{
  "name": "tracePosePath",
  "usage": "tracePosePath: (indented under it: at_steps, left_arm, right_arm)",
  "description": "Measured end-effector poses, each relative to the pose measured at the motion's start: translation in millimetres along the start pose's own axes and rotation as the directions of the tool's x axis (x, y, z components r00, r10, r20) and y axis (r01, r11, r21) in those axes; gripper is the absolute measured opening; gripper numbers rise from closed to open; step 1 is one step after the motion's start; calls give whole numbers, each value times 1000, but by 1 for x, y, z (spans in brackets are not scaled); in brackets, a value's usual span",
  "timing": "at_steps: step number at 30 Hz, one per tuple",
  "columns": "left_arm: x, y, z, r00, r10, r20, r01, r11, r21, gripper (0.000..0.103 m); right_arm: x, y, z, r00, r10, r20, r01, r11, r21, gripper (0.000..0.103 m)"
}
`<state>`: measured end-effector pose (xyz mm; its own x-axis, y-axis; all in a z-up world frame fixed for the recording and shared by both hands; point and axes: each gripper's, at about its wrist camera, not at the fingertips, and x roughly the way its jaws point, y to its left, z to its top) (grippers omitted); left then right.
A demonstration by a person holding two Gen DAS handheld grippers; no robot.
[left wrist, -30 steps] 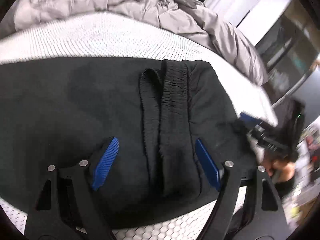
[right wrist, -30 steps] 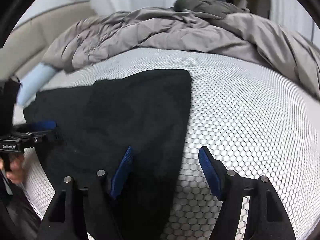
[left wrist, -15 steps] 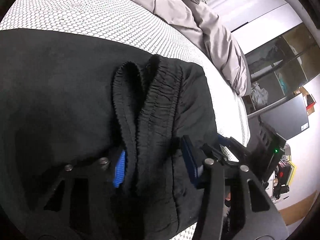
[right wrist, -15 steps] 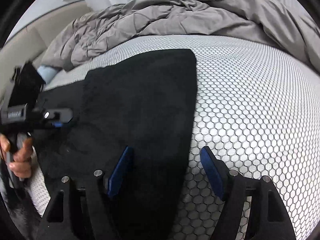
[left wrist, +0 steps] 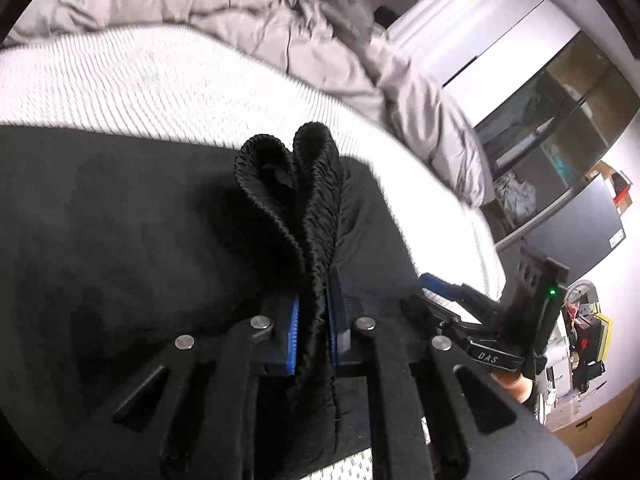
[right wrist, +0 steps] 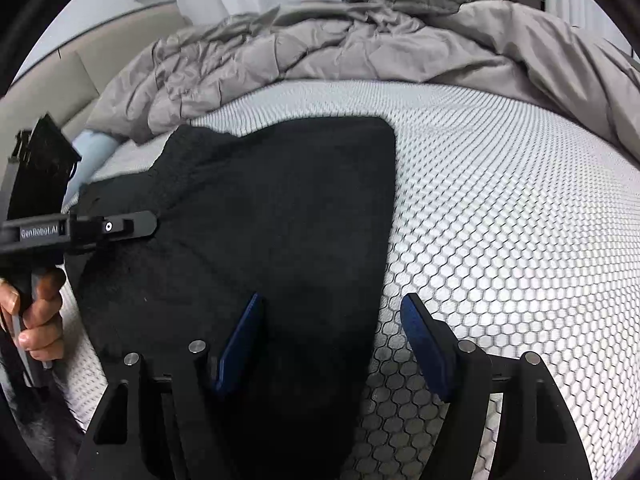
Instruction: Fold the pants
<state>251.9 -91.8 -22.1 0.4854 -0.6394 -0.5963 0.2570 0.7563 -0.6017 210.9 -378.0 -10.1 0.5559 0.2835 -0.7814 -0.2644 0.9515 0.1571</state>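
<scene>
Black pants (right wrist: 280, 216) lie flat on a white honeycomb-patterned mattress (right wrist: 500, 220). My left gripper (left wrist: 314, 332) is shut on the bunched elastic waistband (left wrist: 304, 184) and lifts it a little off the bed; it also shows in the right wrist view (right wrist: 112, 228) at the pants' left edge. My right gripper (right wrist: 332, 340) is open, low over the pants' near right edge, one finger over the cloth and one over the mattress. It shows in the left wrist view (left wrist: 448, 296) at the right.
A rumpled grey duvet (right wrist: 340, 44) is piled along the far side of the bed. A light blue pillow (right wrist: 92, 148) lies at the left. Shelves and a dark monitor (left wrist: 568, 232) stand beyond the bed's right edge.
My left gripper has closed on the waistband, gathered it into a fold and raised it. My right gripper has stayed open over the pants' edge and moved slightly nearer.
</scene>
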Motion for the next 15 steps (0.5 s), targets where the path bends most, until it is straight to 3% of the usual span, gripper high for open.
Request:
tracePosePath:
  at_steps: [4,7,8,9,11,15]
  left_arm:
    - [-54,23,11,996,21,92,-20,1000,-13,8]
    - [-76,58,13,981,161,111,-157,987,-45,8]
    - [-72,77,12,966,249,69,-244,967,-75,8]
    - [-69,87,9,962,272,36,-268,959,-88,9]
    - [-62,112,5,966,258,-14,-257,953,-163,19]
    - [-82,102,8,963,268,29,-263,957,-127,20]
  right_arm:
    - [-17,3,5,998,26,52,-28,999,23,73]
    - [-14,12,8,998,39,53,-39,999,8,73]
    - [-11,15,9,998,42,44,-42,999,0,73]
    - [-5,20,9,999,44,26,-43,999,-15,73]
    - [6,28,8,999,42,-6,-42,998,-41,73]
    - [18,37,7,998,47,-53,-50,997,-63,73]
